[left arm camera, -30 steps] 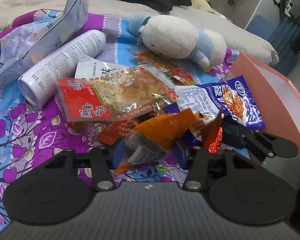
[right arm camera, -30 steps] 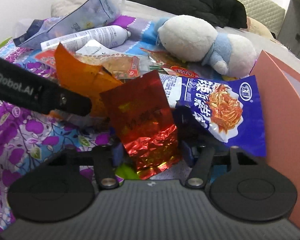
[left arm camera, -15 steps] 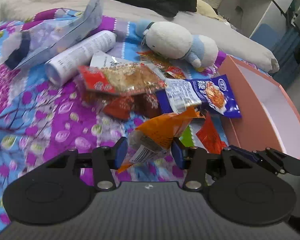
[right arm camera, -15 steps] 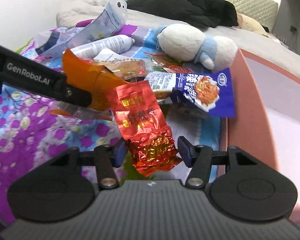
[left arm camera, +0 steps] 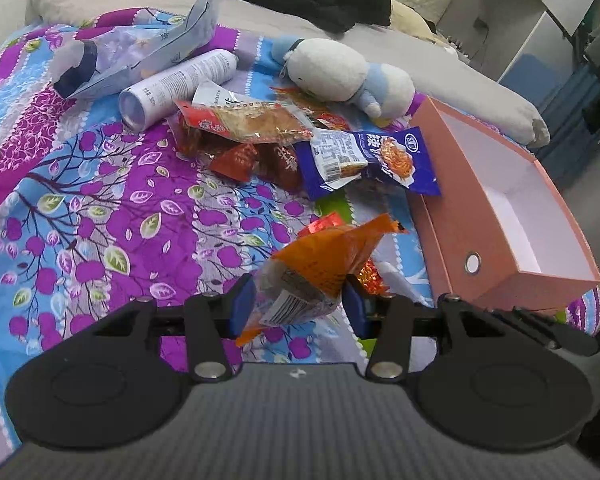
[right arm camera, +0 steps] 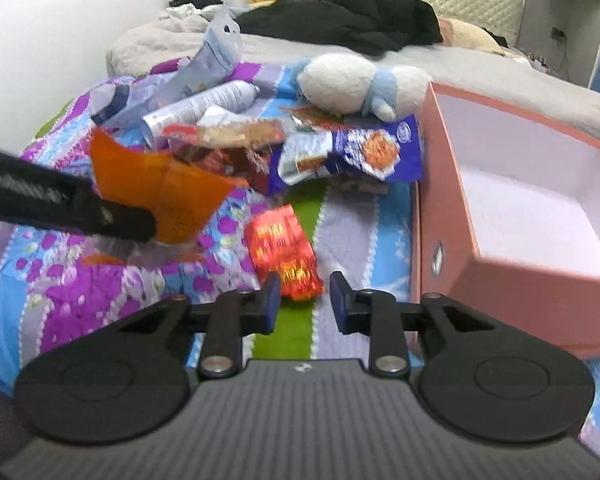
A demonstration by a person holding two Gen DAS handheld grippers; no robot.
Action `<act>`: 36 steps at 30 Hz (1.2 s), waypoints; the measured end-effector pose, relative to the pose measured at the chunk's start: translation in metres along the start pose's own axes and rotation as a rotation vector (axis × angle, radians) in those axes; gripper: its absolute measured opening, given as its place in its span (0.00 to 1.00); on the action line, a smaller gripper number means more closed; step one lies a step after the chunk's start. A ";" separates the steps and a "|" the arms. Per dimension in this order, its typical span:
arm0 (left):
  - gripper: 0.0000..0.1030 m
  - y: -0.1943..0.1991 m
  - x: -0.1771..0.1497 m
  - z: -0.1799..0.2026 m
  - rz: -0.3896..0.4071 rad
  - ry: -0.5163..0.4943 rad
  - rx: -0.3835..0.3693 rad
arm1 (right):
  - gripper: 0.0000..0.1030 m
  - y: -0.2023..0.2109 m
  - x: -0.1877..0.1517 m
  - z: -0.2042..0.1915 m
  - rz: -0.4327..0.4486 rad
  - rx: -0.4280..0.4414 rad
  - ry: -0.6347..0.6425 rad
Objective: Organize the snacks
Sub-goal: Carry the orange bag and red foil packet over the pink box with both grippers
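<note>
Snacks: orange packet [left arm camera: 324, 264], light and crinkly, pinched at its lower end by left tongs [left arm camera: 296, 306]; right tongs [right arm camera: 305, 300] closing, empty, above fallen red foil packet [right arm camera: 284, 250] on bed beside pink box [right arm camera: 500, 216].

Glossy foil packet [right arm camera: 285, 249], matt cardboard box [right arm camera: 504, 284] — printed cloth bedspread [left arm camera: 100, 200]

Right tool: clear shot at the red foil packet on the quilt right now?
Probably yes. The red foil packet lies loose on the quilt just past the right tool, whose jaws are closing on nothing. Nothing lies over it; the pink box stands off to one side.
</note>
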State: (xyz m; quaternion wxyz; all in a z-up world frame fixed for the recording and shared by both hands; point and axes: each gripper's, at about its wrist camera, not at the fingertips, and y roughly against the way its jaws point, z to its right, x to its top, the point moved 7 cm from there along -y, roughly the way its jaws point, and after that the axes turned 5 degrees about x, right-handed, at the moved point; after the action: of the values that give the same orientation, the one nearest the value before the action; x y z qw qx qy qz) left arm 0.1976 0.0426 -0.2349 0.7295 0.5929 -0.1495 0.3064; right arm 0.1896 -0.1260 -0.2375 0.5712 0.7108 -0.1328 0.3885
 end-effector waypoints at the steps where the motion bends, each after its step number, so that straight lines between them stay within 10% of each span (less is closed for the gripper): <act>1: 0.52 0.001 -0.001 0.000 0.000 0.005 0.002 | 0.30 0.001 -0.004 0.000 -0.001 0.006 -0.006; 6: 0.52 0.000 -0.005 -0.004 0.001 0.033 0.022 | 0.34 -0.006 -0.005 -0.003 0.016 0.032 -0.006; 10: 0.52 -0.004 -0.004 -0.012 -0.005 0.054 0.037 | 0.63 -0.024 0.001 -0.006 0.022 0.050 0.009; 23: 0.52 -0.014 0.001 -0.029 -0.021 0.072 0.060 | 0.62 -0.100 0.002 -0.003 -0.083 0.066 0.068; 36: 0.52 0.021 0.009 -0.019 0.036 0.081 0.034 | 0.52 -0.037 0.022 -0.015 -0.006 0.062 0.036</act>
State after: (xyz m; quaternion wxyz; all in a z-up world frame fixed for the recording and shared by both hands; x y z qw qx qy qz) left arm 0.1884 0.0650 -0.2185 0.7191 0.5897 -0.1253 0.3457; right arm 0.2215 -0.0948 -0.2472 0.5523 0.7216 -0.1081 0.4032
